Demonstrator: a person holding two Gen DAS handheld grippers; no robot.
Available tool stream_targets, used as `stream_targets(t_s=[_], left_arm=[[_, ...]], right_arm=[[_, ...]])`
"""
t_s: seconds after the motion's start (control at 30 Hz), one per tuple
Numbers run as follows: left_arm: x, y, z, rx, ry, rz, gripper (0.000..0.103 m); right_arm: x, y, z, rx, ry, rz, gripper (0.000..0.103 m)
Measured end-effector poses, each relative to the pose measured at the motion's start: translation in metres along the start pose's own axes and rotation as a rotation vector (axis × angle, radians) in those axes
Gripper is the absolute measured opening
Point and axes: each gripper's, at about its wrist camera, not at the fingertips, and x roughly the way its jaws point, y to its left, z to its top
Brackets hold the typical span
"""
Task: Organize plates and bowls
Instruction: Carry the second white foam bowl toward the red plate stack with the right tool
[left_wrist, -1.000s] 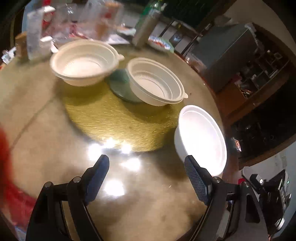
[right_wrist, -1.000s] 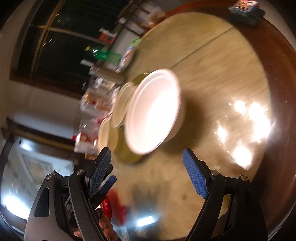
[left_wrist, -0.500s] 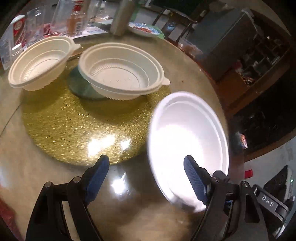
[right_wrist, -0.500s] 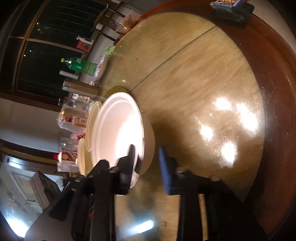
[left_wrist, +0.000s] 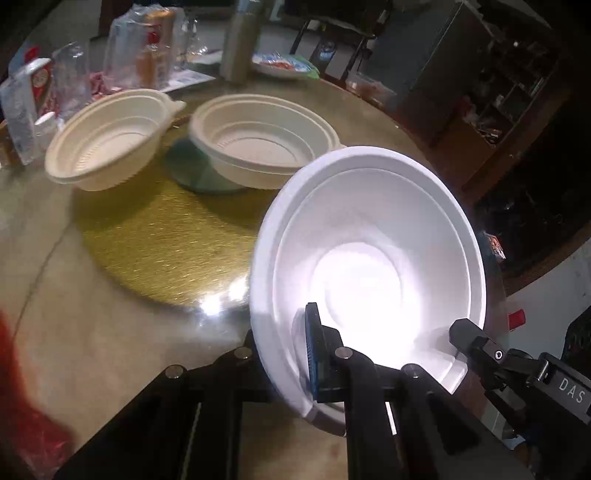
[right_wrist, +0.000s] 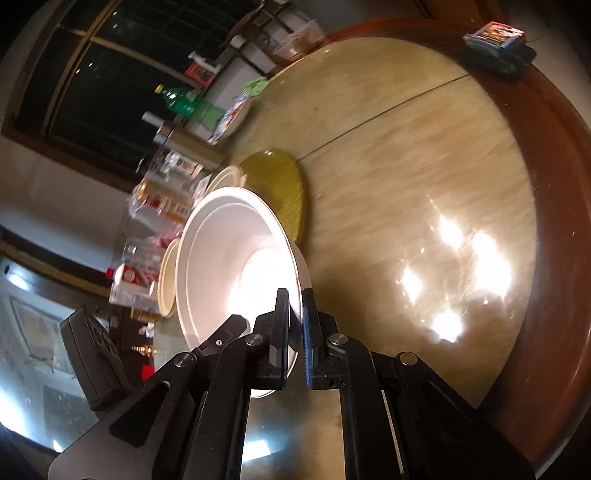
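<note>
A white bowl is tilted up off the round table. My left gripper is shut on its near rim, one blue pad inside the bowl. My right gripper is shut on the same bowl's rim; its black tip shows in the left wrist view. Two cream bowls sit farther back on a gold round mat, the right one over a green disc.
Bottles, glasses and boxes crowd the table's far side, with a small plate. A blue box lies near the far table edge. The dark wooden rim rings the table. A red blur is at lower left.
Both grippers were open a second ago. The right one shut on the white bowl's rim first, then the left. The bowl has tipped up from the table.
</note>
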Motion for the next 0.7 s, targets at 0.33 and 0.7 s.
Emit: stream_targets(t_s=[0.33, 0.7], left_arm=[[-0.057, 0.046, -0.022, -0.059, -0.078, 0.022, 0.010], [-0.109, 0.104, -0.037, -0.147, -0.169, 0.066, 0.011]], right_arm=[[0.000, 0.047, -0.038, -0.098, 0.039, 0.073, 0.006], [0.012, 0.100, -0.079, -0.209, 0.108, 0.152, 0.006]])
